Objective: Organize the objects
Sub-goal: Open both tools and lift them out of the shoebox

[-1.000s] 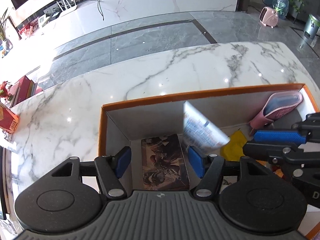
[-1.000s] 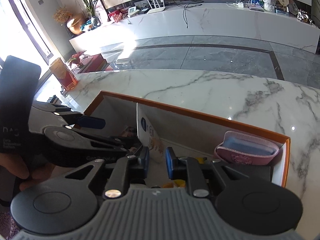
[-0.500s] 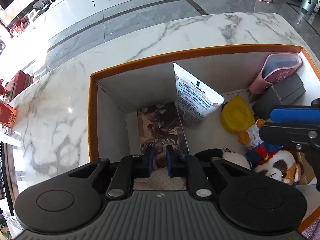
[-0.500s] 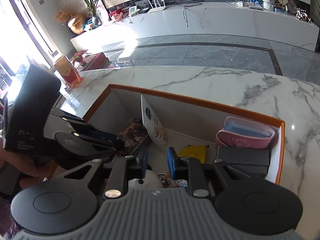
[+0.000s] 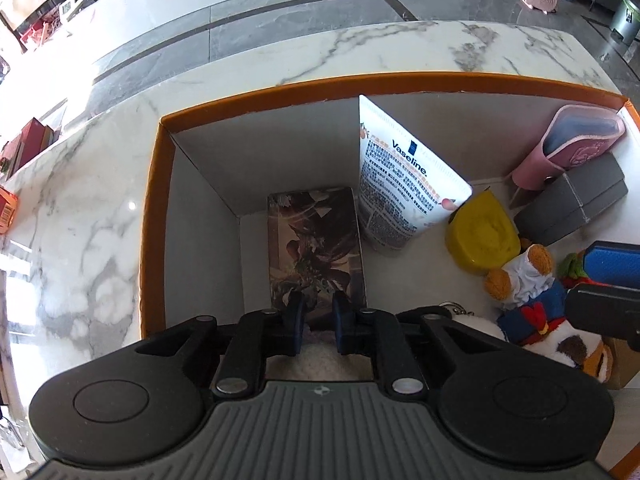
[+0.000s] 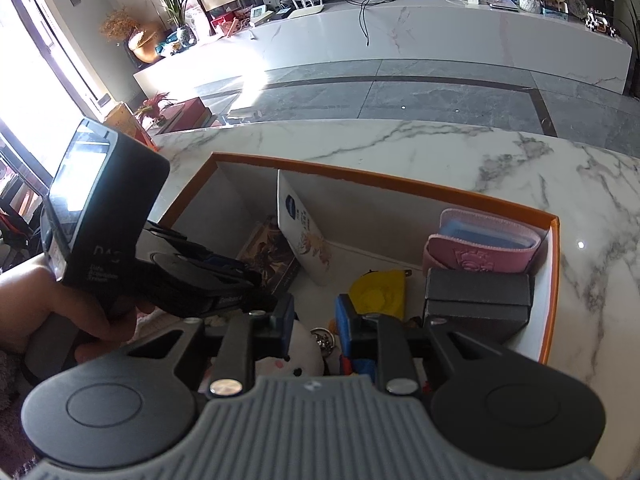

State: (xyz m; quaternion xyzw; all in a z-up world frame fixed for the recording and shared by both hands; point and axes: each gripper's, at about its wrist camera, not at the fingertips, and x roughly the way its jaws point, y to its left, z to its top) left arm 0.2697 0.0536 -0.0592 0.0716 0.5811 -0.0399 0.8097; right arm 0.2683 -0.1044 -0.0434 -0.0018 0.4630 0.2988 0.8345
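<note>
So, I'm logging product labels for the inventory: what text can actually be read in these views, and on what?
"Vaseline." on the white tube leaning in the orange-rimmed box.
Dense small print below it: too small to read.
Pale lettering on the left gripper's black body, seen from the right wrist: too blurred.

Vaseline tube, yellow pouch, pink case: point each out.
Vaseline tube (image 5: 404, 184), left wrist view, on the printed label face.
Yellow pouch (image 5: 482, 238), left wrist view, middle of its top.
Pink case (image 6: 478, 256), right wrist view, on the embossed front.
</note>
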